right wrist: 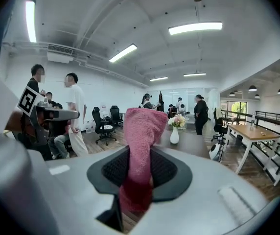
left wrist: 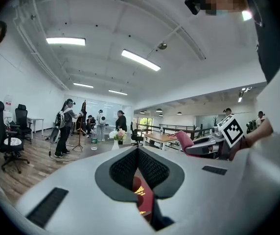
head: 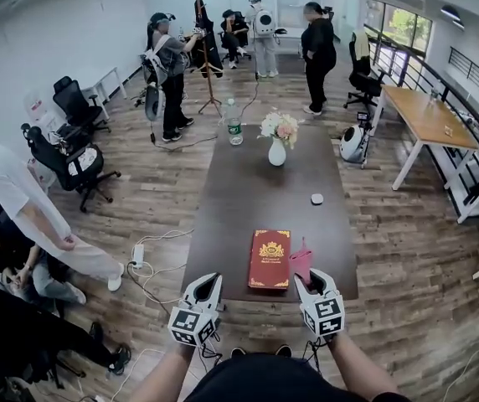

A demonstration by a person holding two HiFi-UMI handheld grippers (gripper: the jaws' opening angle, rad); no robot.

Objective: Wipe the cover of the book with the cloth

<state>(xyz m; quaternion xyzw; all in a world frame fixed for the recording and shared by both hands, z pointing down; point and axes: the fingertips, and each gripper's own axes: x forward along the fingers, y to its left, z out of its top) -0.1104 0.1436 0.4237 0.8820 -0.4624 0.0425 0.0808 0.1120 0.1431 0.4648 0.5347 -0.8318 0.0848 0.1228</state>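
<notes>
Only a red sliver of the book (left wrist: 146,200) peeks past the left gripper (left wrist: 137,151) in its own view, and the gold cover print (left wrist: 139,190) is too tiny to read.

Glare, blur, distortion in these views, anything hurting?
Head view: fisheye bends the room's edges; book clear, no glare. Left gripper view: dark vignette, ceiling light blown out. Right gripper view: same vignette; cloth in sharp focus.

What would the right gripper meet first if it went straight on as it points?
Probably nothing soon. The right gripper, shut on the cloth, points slightly upward over the table; the vase stands just right of its line, but depth is unclear.
</notes>
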